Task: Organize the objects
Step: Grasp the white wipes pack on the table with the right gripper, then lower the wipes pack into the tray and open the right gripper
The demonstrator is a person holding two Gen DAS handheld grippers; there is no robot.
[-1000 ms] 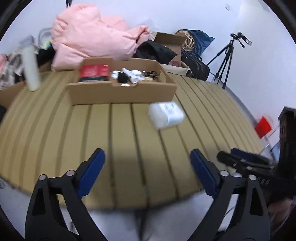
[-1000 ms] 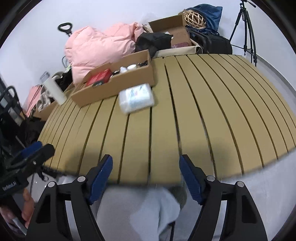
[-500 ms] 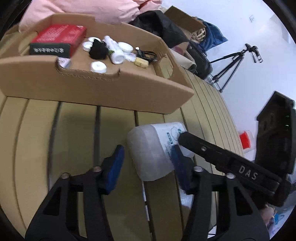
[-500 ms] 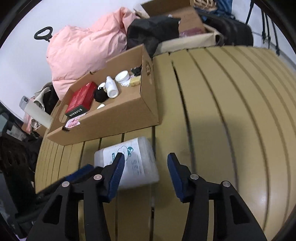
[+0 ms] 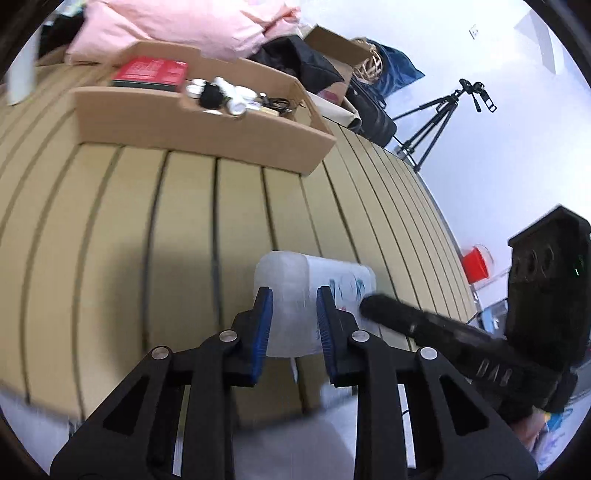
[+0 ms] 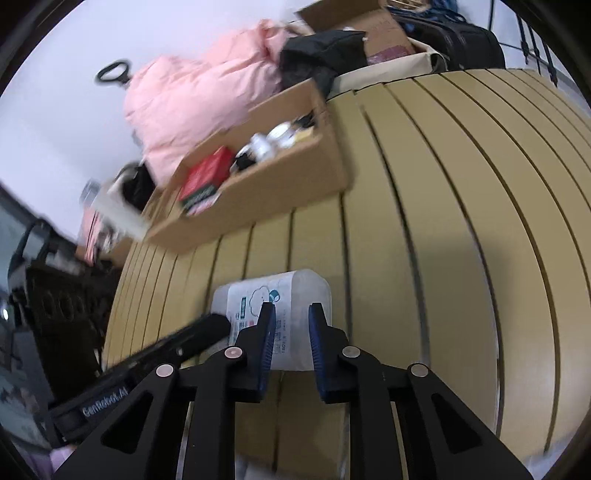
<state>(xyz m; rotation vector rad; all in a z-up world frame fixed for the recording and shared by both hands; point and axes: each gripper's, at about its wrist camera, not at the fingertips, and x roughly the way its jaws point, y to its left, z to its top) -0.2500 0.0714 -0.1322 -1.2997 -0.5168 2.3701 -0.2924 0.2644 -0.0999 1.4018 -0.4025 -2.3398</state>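
A white plastic-wrapped tissue pack (image 5: pixel 295 273) with blue print lies near the front edge of the slatted tan table (image 5: pixel 147 221). My left gripper (image 5: pixel 294 301) is shut on its left end. My right gripper (image 6: pixel 291 317) is shut on its right end; the pack shows in the right wrist view (image 6: pixel 273 291). Each gripper's black arm shows in the other view. A shallow cardboard box (image 5: pixel 207 125) stands farther back on the table, holding a red box (image 5: pixel 149 72) and several small white and black items.
A pink quilt (image 5: pixel 177 22), a black bag and more cardboard boxes are piled behind the cardboard box. A tripod (image 5: pixel 439 110) stands to the right. A white bottle (image 6: pixel 118 210) stands at the table's left end. A red bucket (image 5: pixel 476 260) is on the floor.
Both grippers have closed on the tissue pack, one at each end. The pack now sits closer to the table's front edge, farther from the cardboard box.
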